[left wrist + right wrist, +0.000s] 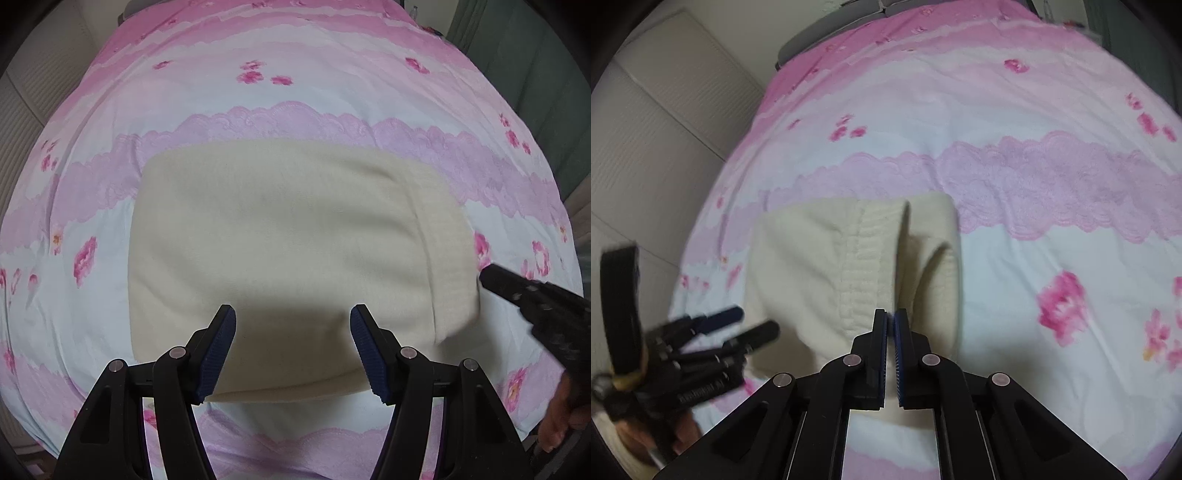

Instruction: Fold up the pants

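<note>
Cream fleece pants [280, 236] lie folded into a compact block mid-bed on the pink floral bedsheet [295, 92]. Left gripper [291, 349] hangs over the near edge with its jaws about half open and nothing between them — probably ready to pin or lift that edge. Right gripper [891, 332] has its pads pressed together at the block's right end, at the ribbed waistband [864, 258]; whether any fabric is actually pinched I can't tell, that view is blurred. Waistband flap stands up slightly, so that end likely needs tidying. Bare sheet on every side of the block — plenty of room. Farther off, ribbed white wall panels [665, 122] flank the bed's left edge.
</note>
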`<state>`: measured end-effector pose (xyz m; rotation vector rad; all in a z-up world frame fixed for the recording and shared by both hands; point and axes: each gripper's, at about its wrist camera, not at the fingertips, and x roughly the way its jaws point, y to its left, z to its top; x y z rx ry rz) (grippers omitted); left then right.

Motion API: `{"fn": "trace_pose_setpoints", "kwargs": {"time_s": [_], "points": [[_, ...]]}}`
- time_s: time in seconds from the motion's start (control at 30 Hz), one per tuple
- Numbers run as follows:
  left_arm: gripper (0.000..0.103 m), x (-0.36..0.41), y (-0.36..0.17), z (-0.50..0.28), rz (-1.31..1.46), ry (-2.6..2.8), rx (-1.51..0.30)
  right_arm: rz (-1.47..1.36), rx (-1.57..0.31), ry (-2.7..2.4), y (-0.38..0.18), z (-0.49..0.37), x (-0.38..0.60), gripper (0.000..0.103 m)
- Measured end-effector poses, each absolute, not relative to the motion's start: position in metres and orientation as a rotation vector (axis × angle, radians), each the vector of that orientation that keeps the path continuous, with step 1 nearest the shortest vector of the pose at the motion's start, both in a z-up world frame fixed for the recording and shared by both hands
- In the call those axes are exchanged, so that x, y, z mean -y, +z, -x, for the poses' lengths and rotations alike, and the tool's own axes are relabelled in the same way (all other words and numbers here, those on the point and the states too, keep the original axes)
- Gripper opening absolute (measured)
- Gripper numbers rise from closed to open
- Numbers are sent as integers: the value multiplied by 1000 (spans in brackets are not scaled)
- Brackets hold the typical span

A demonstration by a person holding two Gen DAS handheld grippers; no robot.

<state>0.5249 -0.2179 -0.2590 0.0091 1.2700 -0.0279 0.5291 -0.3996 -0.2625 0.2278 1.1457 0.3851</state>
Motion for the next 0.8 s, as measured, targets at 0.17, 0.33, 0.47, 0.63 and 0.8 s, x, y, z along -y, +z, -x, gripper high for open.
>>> {"fn": "trace_pose_setpoints", "kwargs": {"time_s": [0.17,0.33,0.47,0.63,0.8], "points": [[64,227,-260,-522,-27,-50,-1273,-270,-1293,234,-314,-532,427,1],[64,231,-258,-524,-32,-38,-1262,-352,-1234,271,-297,-533,442,30],[64,234,-258,-528,-44,-32,-1262,-336,-1217,332,-291,-544,426,41],[64,233,-256,-527,-50,-39,-1259,-335,-1292,396,-314,-562,397,33],[64,227,-256,-523,-34,-37,-1267,-375,-1219,419,-291,-547,397,6]]}}
